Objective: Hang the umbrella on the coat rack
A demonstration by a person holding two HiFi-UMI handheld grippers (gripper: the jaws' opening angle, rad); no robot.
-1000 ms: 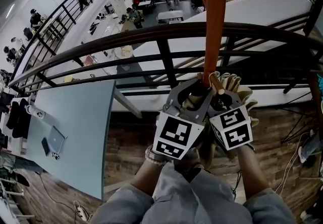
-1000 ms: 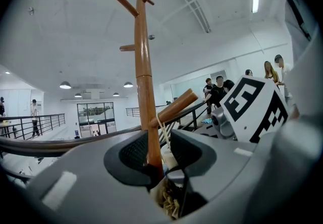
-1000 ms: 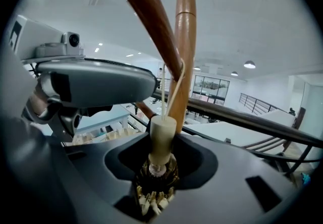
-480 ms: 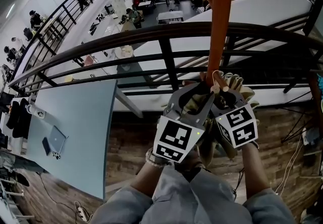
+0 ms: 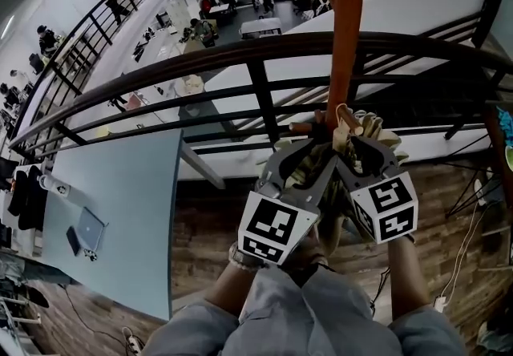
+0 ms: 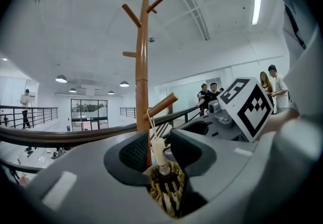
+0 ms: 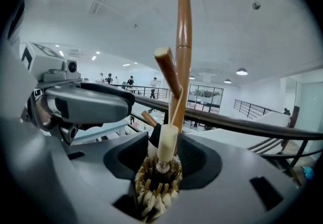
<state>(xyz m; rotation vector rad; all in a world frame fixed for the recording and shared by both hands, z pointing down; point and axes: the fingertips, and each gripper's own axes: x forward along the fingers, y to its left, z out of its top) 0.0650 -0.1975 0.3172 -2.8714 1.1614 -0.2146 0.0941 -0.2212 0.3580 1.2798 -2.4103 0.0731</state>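
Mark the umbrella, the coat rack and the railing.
umbrella [image 7: 167, 143], right gripper view, its cream end.
coat rack [image 7: 183, 41], right gripper view, the pole.
railing [image 5: 200, 63], head view, the top rail.

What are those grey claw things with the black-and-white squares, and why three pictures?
A person holds two hand tools called grippers. The cubes with squares are part of them. One picture comes from a camera on the person's head, looking down; the other two come from cameras riding on each gripper. The tall brown pole is a coat rack beside a black railing. The left gripper squeezes a folded umbrella. The right gripper has just been opening its jaws, with the same umbrella between them. The umbrella's cord reaches up to a peg on the rack.
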